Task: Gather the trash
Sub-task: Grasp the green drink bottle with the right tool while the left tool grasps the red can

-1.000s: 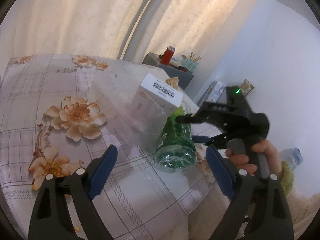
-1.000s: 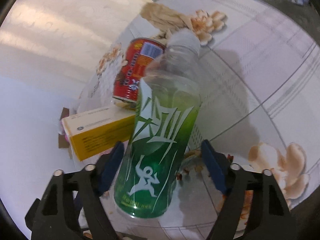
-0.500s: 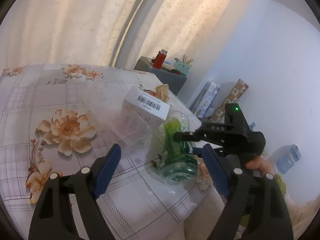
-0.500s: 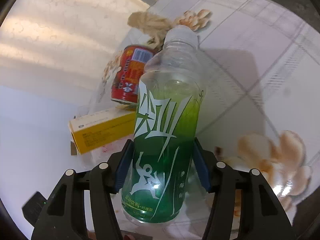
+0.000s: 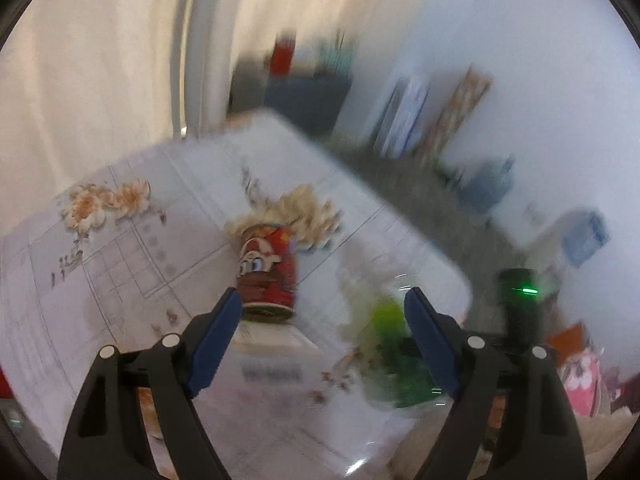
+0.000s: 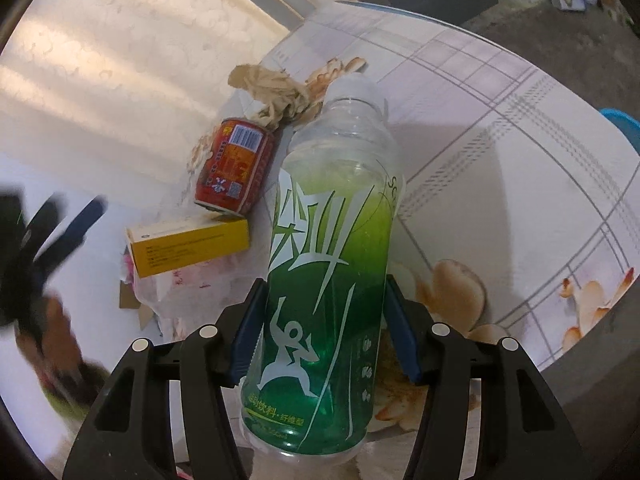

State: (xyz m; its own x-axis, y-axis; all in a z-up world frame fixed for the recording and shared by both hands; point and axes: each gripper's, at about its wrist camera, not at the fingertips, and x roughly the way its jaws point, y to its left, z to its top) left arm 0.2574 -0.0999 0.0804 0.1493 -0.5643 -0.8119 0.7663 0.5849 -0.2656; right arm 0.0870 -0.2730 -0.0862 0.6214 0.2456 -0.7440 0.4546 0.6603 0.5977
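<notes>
My right gripper (image 6: 325, 328) is shut on a green plastic bottle (image 6: 320, 304), its blue pads pressed on both sides of the lower body. The bottle shows blurred in the left wrist view (image 5: 390, 344). A red can (image 6: 234, 168) stands behind it, also in the left wrist view (image 5: 268, 270). A yellow and white box (image 6: 188, 246) lies left of the bottle. Crumpled beige paper (image 6: 276, 90) lies behind the can. My left gripper (image 5: 322, 324) is open and empty, and blurred at the left edge of the right wrist view (image 6: 48, 240).
The table (image 6: 520, 160) has a floral, grey-lined cloth and a rounded edge. A dark side cabinet (image 5: 304, 96) with small items stands beyond it by the curtain. Boxes and a blue item (image 5: 584, 236) sit on the floor at the right.
My right gripper has closed on the green bottle and raised it slightly. My left gripper has swung fast to the right and now faces the red can; its view is motion-blurred.
</notes>
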